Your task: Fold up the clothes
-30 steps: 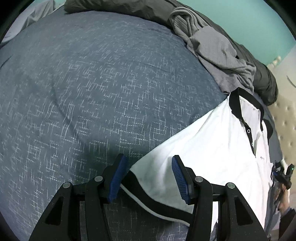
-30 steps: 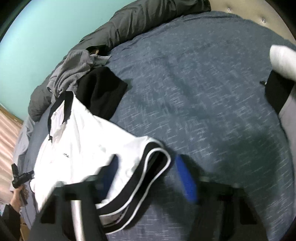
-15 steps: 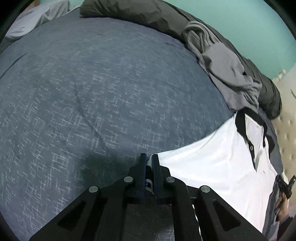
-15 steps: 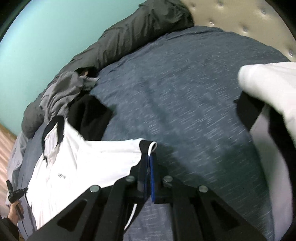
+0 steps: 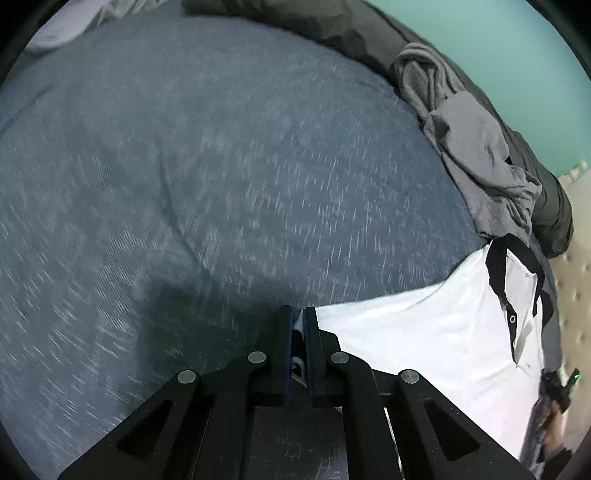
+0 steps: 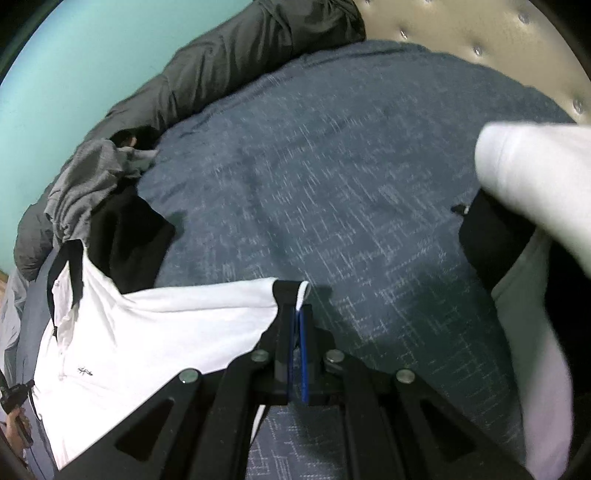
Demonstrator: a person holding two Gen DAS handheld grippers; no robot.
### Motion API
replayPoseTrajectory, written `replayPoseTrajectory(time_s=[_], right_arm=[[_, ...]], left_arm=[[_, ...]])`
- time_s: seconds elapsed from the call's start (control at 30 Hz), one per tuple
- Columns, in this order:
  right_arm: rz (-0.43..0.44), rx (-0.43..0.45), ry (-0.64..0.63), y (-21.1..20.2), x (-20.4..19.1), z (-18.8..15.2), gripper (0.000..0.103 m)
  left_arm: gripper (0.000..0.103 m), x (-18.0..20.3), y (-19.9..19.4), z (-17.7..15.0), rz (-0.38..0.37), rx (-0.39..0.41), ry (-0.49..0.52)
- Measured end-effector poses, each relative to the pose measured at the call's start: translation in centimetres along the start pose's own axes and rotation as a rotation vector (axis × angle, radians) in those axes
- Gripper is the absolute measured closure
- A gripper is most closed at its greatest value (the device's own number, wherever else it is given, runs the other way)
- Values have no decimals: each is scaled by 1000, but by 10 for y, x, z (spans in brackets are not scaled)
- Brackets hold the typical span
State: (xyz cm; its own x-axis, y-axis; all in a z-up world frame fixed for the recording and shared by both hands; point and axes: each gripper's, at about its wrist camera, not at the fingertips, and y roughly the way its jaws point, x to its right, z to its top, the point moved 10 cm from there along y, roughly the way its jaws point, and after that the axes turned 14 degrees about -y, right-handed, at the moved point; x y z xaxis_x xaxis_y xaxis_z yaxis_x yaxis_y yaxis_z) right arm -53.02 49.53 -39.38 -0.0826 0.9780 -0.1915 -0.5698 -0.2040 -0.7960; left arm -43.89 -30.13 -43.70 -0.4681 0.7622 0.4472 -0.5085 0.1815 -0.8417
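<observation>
My left tongs are closed tight on a corner of the white polo shirt, the blue pads pinched together with a sliver of white cloth and dark trim showing between them. My right tongs are likewise clamped, gripping the shirt at its black-and-white banded edge, which pokes up just above the pads. The shirt lies on the bed, over a blue-grey cover with pale flecks, and is drawn taut between the two grips. Its black collar and button placket lie toward the far side; a small dark logo shows on the chest in the right view. Just beyond the collar sits a crumpled grey garment, and a black garment lies beside the shirt, touching its upper edge. A dark grey duvet is bunched along the far edge of the bed against a turquoise wall. A tufted cream headboard is visible at the right view's top. A white sleeve intrudes at right; it is blurred.
</observation>
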Motion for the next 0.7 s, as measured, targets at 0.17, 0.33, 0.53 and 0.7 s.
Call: replayPoseTrajectory(time_s=[0.17,0.33,0.53,0.7], right_arm=[[11,-18,31,2,2,-5,94],[-3,-19,3,-17,-4,-13,73],[128,-27,-16,-39,-41,-44,72],[227,-34,-34,-56,-71,-68,72]], left_arm=[[84,0,-11,-4,-9,9,7],[76,-6,-41,-10,-11,37,9],[74,-3,-70,-50,-63,5,25],[74,5,-81,-98,-94,-44,45]])
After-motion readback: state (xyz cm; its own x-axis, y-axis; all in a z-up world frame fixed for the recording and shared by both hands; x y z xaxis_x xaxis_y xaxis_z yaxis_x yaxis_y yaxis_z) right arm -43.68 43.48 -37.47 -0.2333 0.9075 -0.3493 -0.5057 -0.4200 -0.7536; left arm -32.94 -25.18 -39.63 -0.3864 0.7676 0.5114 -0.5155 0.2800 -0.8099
